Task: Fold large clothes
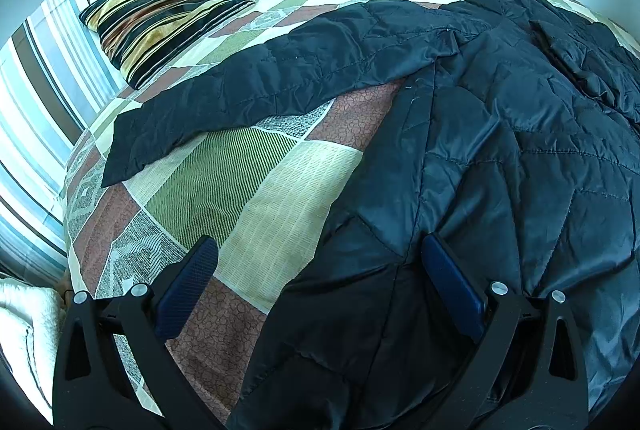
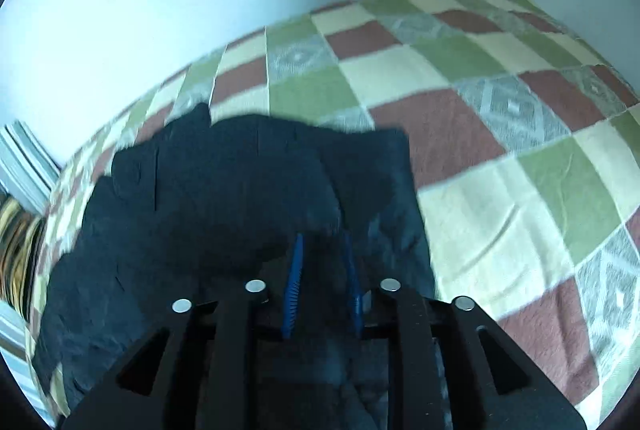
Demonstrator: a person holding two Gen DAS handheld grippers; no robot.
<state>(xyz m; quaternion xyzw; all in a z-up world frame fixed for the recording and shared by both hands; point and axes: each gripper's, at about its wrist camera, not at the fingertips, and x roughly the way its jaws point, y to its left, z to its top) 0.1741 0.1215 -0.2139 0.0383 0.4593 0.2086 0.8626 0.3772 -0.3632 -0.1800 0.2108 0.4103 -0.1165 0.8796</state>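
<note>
While the jacket (image 1: 480,150) lies spread on the checked bedspread (image 1: 240,190), 1 sleeve (image 1: 240,90) stretched toward the pillow (image 1: 148,26), the left gripper (image 1: 320,270) hangs released above its hem. The right gripper (image 2: 324,270) is clenched on a fold of the jacket (image 2: 220,198), lifting it. That slick quilted cloth looks slippery; a shallow pinch could slide out mid-fold, and with only 1 side held the fold may land skewed or bunched.
</note>
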